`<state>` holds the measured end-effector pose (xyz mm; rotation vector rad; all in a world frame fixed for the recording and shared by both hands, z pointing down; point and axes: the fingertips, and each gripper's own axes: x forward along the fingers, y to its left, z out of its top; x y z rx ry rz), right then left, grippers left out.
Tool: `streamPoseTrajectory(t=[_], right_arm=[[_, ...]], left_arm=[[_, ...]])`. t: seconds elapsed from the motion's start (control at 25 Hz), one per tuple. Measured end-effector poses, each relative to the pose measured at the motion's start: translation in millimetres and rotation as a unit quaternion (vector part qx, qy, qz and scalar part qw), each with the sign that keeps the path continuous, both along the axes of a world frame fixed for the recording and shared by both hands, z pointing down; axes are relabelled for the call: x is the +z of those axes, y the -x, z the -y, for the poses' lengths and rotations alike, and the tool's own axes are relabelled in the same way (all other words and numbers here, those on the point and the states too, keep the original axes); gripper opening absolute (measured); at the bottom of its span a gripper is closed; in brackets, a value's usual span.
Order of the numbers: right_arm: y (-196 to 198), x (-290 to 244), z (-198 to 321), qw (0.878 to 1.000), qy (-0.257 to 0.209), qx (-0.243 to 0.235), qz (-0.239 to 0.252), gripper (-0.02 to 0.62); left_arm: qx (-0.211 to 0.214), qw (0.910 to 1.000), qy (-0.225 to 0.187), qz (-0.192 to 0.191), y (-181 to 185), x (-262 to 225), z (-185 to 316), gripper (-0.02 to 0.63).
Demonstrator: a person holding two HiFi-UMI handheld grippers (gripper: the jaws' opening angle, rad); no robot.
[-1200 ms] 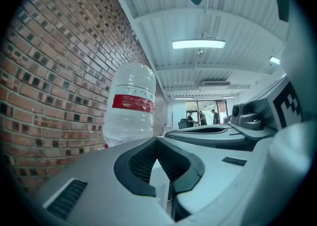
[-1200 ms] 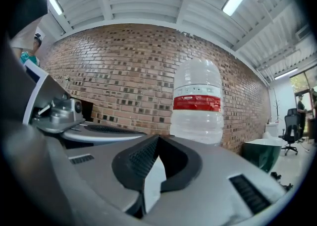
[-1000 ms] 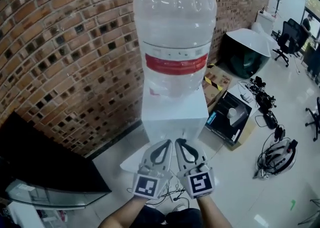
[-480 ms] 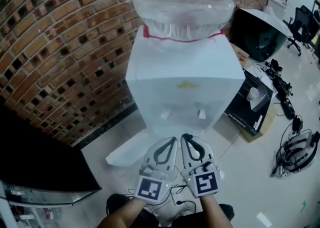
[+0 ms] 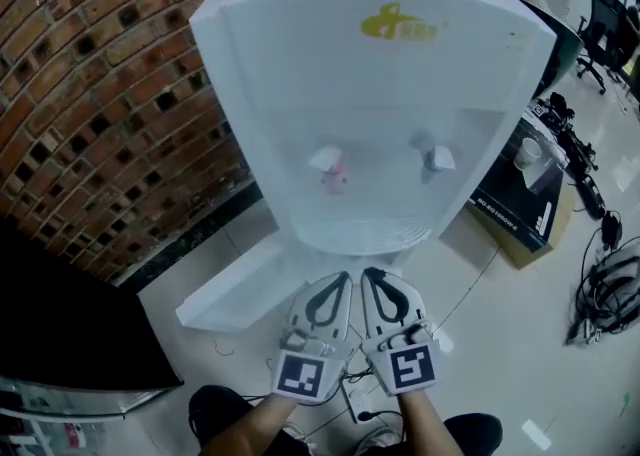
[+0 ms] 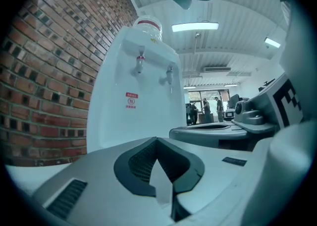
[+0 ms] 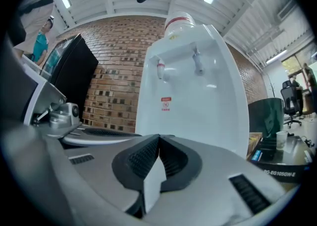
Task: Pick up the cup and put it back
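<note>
A white water dispenser (image 5: 380, 94) fills the head view, with a red tap (image 5: 330, 166) and a blue tap (image 5: 432, 157) over its drip tray (image 5: 365, 236). A white cup (image 5: 528, 152) stands on a black box (image 5: 520, 199) on the floor to the dispenser's right, and the cup (image 7: 281, 138) also shows in the right gripper view. My left gripper (image 5: 341, 278) and right gripper (image 5: 369, 274) sit side by side just before the dispenser's base. Both are shut and hold nothing. Both gripper views face the dispenser (image 6: 136, 96) (image 7: 190, 96).
A brick wall (image 5: 110, 94) runs behind and left of the dispenser. A black cabinet (image 5: 60, 324) stands at the left. A white board (image 5: 235, 289) lies on the floor at the dispenser's foot. Cables (image 5: 610, 284) lie on the floor at the right, office chairs (image 5: 605, 39) beyond.
The head view has dropped and drawn closer: the bottle on top has left the frame and the dispenser's taps have come into sight. Both grippers stay shut, side by side.
</note>
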<state>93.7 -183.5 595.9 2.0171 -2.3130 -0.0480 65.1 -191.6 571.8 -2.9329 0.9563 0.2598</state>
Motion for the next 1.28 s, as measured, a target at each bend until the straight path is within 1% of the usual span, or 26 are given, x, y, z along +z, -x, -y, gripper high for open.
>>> streamPoseTrajectory(t=[0.12, 0.16, 0.2, 0.32, 0.4, 0.44, 0.48, 0.52, 0.64, 0.72, 0.84, 0.96, 1.08, 1.16, 1.28], right_arm=[[1.0, 29.7, 1.8, 1.000, 0.005, -0.001, -0.001, 0.003], [1.6, 38.7, 2.8, 1.000, 0.009, -0.001, 0.003, 0.041], [2.1, 46.6, 3.7, 1.000, 0.012, 0.000, 0.010, 0.049], [-0.7, 66.7, 6.8, 0.999, 0.020, 0.008, 0.025, 0.049], [-6.1, 85.2, 12.2, 0.999, 0.031, 0.017, 0.031, 0.049], [-8.6, 96.0, 16.3, 0.998, 0.037, 0.023, 0.040, 0.082], [-10.4, 107.2, 21.1, 0.997, 0.043, 0.030, 0.050, 0.147], [-12.1, 119.3, 25.9, 0.997, 0.048, 0.034, 0.054, 0.182], [-21.6, 156.0, 41.6, 0.996, 0.060, 0.046, 0.047, 0.228], [-30.7, 180.0, 54.3, 0.995, 0.066, 0.061, 0.051, 0.274], [-44.2, 216.9, 72.2, 0.992, 0.079, 0.081, 0.063, 0.335], [-51.1, 251.2, 90.5, 0.989, 0.094, 0.088, 0.074, 0.342], [-54.2, 277.8, 107.2, 0.989, 0.104, 0.088, 0.065, 0.342], [-55.2, 291.0, 117.6, 0.988, 0.106, 0.089, 0.063, 0.343], [-55.6, 307.4, 134.9, 0.988, 0.112, 0.089, 0.063, 0.349]], left_arm=[[-0.002, 1.0000, 0.003, -0.002, -0.4, 27.6, 1.0, -0.008], [-0.003, 1.0000, 0.003, -0.004, -0.2, 34.2, 1.3, -0.008], [-0.002, 1.0000, 0.001, -0.007, 0.4, 39.1, 1.3, -0.008], [-0.003, 0.9999, 0.003, -0.010, 3.1, 51.3, 2.3, -0.008], [-0.005, 0.9999, 0.008, -0.005, 2.0, 62.6, 4.9, -0.008], [-0.007, 0.9999, 0.011, -0.001, 1.0, 69.9, 6.5, -0.008], [-0.009, 0.9999, 0.013, 0.002, -0.1, 77.4, 8.4, -0.008], [-0.010, 0.9998, 0.014, 0.005, -1.3, 85.1, 10.1, -0.008], [-0.009, 0.9994, 0.020, 0.026, -9.1, 112.9, 15.8, -0.008], [-0.008, 0.9988, 0.030, 0.037, -14.9, 130.2, 20.0, -0.008], [-0.002, 0.9977, 0.034, 0.058, -24.4, 151.9, 23.6, -0.008], [0.001, 0.9967, 0.043, 0.069, -29.2, 167.9, 28.9, -0.008], [0.005, 0.9962, 0.032, 0.081, -31.3, 177.3, 28.9, -0.008], [0.006, 0.9952, 0.034, 0.091, -30.4, 186.1, 29.6, -0.008], [-0.001, 0.9949, 0.043, 0.091, -24.6, 196.3, 36.7, -0.008]])
